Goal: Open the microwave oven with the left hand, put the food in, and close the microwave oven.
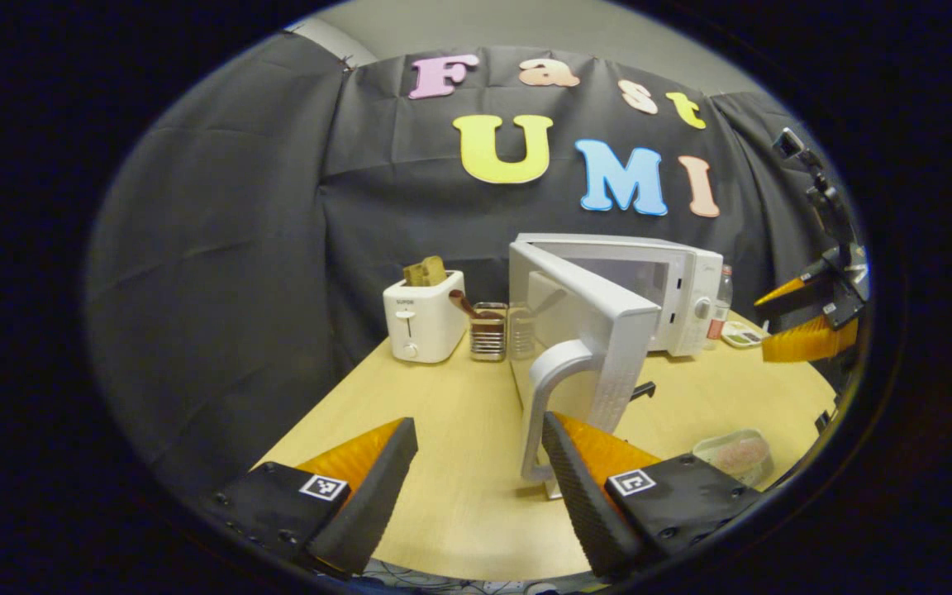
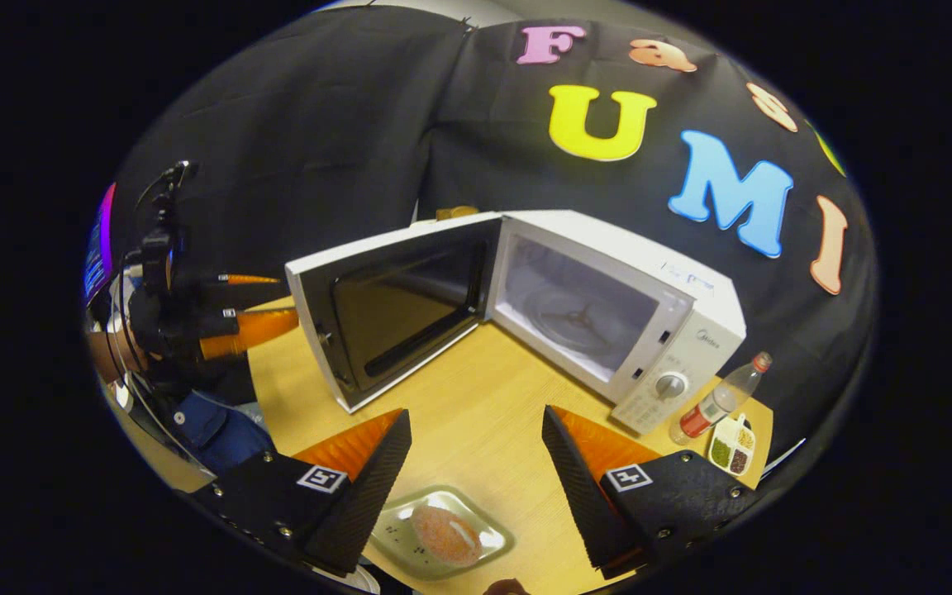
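The white microwave [image 2: 674, 322] stands on the wooden table with its door [image 2: 393, 310] swung wide open and its cavity bare. In the left gripper view the door's edge and curved handle [image 1: 546, 397] rise just ahead of my left gripper [image 1: 476, 463], which is open; its right finger sits close beside the handle. My right gripper [image 2: 476, 459] is open and hovers above the food [image 2: 443, 533], a round pinkish bun on a small clear tray [image 2: 402, 541]. The same tray [image 1: 736, 454] lies at the lower right of the left gripper view. The left gripper [image 2: 253, 326] is also seen far left, beside the door.
A white toaster [image 1: 425, 318] with bread in it and a metal rack [image 1: 488, 330] stand at the table's back left. A bottle [image 2: 720, 401] and a small divided dish [image 2: 730, 446] sit right of the microwave. The right gripper [image 1: 806, 326] hangs at the far right.
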`<act>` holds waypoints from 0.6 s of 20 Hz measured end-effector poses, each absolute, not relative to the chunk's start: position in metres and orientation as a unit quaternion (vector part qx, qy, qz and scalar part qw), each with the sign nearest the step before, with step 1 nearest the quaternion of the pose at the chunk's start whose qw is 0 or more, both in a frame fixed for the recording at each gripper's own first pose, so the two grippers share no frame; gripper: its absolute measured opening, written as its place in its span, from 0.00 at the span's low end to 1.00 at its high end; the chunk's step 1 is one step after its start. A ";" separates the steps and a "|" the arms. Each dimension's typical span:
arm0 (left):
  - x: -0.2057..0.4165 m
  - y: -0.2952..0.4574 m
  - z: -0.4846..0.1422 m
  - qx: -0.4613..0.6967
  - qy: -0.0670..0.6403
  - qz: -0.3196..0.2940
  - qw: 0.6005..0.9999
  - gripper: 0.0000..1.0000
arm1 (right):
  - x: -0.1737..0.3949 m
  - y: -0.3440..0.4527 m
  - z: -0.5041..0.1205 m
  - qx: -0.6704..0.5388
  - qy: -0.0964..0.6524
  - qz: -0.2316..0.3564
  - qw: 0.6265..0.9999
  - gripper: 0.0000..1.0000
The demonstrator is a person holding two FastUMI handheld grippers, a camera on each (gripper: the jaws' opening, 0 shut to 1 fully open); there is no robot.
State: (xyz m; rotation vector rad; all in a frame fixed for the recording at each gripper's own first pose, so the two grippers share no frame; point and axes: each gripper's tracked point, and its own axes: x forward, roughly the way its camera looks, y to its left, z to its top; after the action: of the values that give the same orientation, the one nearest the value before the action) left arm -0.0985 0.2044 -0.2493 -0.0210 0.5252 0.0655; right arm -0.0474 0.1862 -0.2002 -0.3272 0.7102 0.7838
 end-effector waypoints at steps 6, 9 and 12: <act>-0.133 0.224 -0.195 -0.012 0.218 0.144 0.965 1.00 | -0.084 0.171 -0.260 -0.188 0.416 0.446 0.770 0.98; -0.147 0.221 -0.170 -0.008 0.198 0.172 0.965 1.00 | -0.097 0.162 -0.287 -0.216 0.438 0.477 0.731 0.98; -0.160 0.217 -0.156 -0.003 0.188 0.192 0.963 0.98 | -0.114 0.157 -0.308 -0.231 0.470 0.492 0.695 0.98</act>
State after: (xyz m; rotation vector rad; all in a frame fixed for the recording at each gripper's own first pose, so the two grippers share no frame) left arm -0.1605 0.2171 -0.1559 -0.0062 0.3809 0.3880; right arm -0.1145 0.1571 -0.3076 -0.5150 1.0487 1.0990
